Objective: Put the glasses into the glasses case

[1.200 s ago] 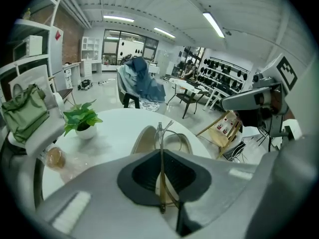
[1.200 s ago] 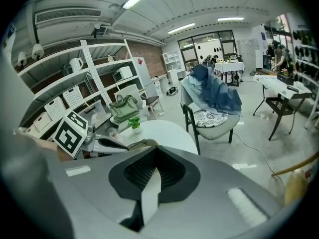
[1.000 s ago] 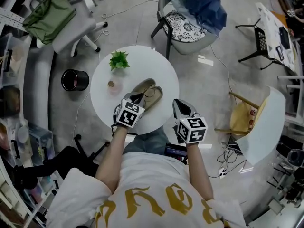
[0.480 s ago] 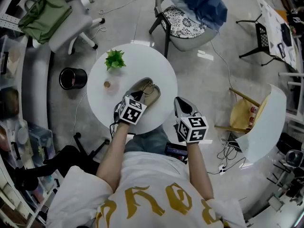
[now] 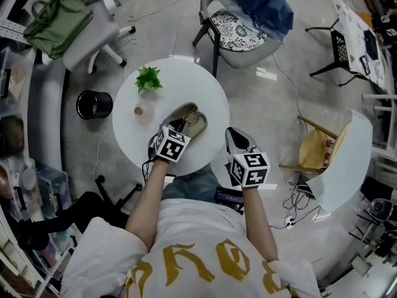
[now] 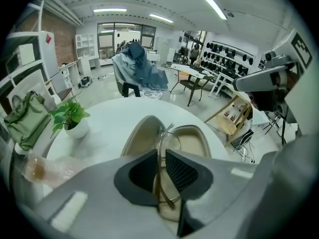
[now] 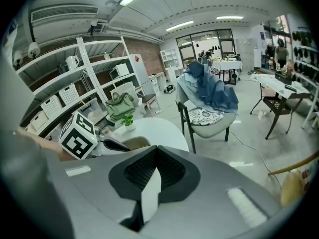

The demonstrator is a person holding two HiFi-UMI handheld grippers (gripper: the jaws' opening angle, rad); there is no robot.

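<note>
Two hand-held grippers are in play. The left hand-held gripper is pinched on the thin frame of the single pair of glasses, held edge-on just above the one glasses case. The case lies open on the counter, its two beige halves side by side. In the head view the left hand-held gripper sits over the near end of the case. The right hand-held gripper hangs just beside the counter's edge, over the floor. In its own view the right hand-held gripper has its jaws pressed together with nothing between them. The counter is round and white and also carries one small potted plant and one small clear wrapper with something brownish inside. Both stand well apart from the case. Around it is a glossy grey floor with loose cables and one black bin. One chair with a patterned seat and blue cloth stands beyond the counter, and one green bag rests on a white chair. The gripper views show shelving, ceiling strip lights and other tables.
</note>
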